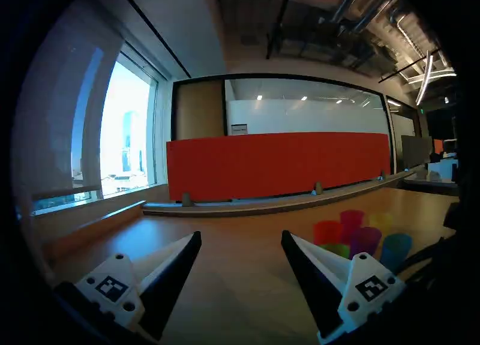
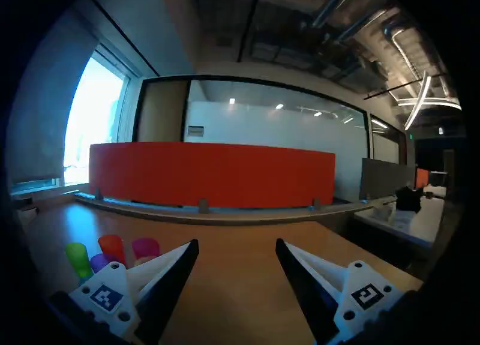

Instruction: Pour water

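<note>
Several coloured plastic cups stand in a cluster on the wooden desk [image 1: 240,273]. In the left gripper view a red cup [image 1: 327,231], a pink cup [image 1: 351,219], a purple cup [image 1: 365,240] and a blue cup [image 1: 396,249] sit just right of my left gripper [image 1: 241,243], partly behind its right finger. My left gripper is open with nothing between its fingers. In the right gripper view a green cup [image 2: 77,258], a red cup [image 2: 111,248] and a magenta cup [image 2: 146,248] stand left of my right gripper [image 2: 237,249], which is open too and holds nothing.
A red divider panel [image 1: 276,164] runs along the desk's far edge, with a glass wall behind it. A bright window [image 1: 123,138] and its sill lie to the left. Another desk [image 2: 408,219] with dark objects stands at the right.
</note>
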A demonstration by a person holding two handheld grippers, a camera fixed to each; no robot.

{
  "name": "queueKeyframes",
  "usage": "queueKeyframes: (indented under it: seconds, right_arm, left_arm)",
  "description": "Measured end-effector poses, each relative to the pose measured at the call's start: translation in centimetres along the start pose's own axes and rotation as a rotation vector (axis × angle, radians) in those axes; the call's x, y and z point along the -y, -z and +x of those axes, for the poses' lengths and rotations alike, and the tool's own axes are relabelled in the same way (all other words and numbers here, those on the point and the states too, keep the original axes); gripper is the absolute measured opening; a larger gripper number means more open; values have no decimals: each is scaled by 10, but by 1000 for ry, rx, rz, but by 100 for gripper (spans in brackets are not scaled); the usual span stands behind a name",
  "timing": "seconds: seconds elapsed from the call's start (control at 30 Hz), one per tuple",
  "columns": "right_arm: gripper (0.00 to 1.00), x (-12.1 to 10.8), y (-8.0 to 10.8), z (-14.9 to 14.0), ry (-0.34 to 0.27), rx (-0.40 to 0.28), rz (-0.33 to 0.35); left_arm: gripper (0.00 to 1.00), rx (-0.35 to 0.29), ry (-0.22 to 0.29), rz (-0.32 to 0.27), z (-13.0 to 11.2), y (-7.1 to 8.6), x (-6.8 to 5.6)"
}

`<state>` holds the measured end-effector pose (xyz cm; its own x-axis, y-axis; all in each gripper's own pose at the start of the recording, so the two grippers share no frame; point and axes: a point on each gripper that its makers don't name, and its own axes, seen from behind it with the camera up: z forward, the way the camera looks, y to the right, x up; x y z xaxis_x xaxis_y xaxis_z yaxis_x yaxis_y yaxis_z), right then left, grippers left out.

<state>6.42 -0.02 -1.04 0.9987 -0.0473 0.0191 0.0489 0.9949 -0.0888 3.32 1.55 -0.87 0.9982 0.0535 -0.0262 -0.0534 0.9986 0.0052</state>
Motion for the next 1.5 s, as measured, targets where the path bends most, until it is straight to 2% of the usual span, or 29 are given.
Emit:
queueKeyframes:
  seconds: [0.47,0.7,1.5]
  right_arm:
    - [100,-3,3,-1,2,6,-21]
    - [100,-3,4,2,3,4,-24]
    - [100,-7,5,3,-1,3,-26]
  left_arm:
    - [100,3,48,20,-20,-3,22]
    - [99,0,63,16,-23,-5,21]
    - [99,24,56,17,-32,-7,21]
